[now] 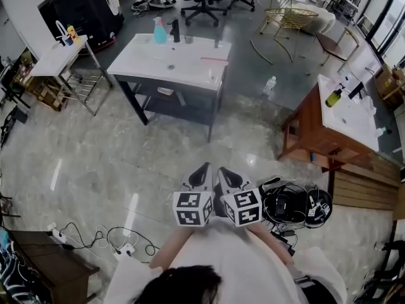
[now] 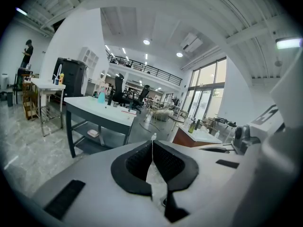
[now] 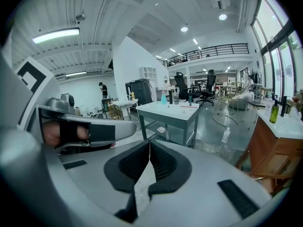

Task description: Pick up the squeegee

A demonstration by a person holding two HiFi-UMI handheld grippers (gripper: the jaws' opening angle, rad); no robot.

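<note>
the grey left gripper [image 1: 204,168] and the grey right gripper [image 1: 223,171] hang side by side, each with jaws closed on nothing (black pads meeting), well apart from the thin pink-red squeegee [image 1: 214,59] lying on the white-topped dark-legged table [image 1: 158,68].

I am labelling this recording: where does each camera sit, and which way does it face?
Head view: on the person's head, facing steeply down at the floor; both forearms, left gripper and right gripper show.
Left gripper view: on the left gripper, facing along its shut jaws toward the white table; right gripper at right.
Right gripper view: on the right gripper, facing the same table; left gripper at left.
All three share that table's blue spray bottle.
</note>
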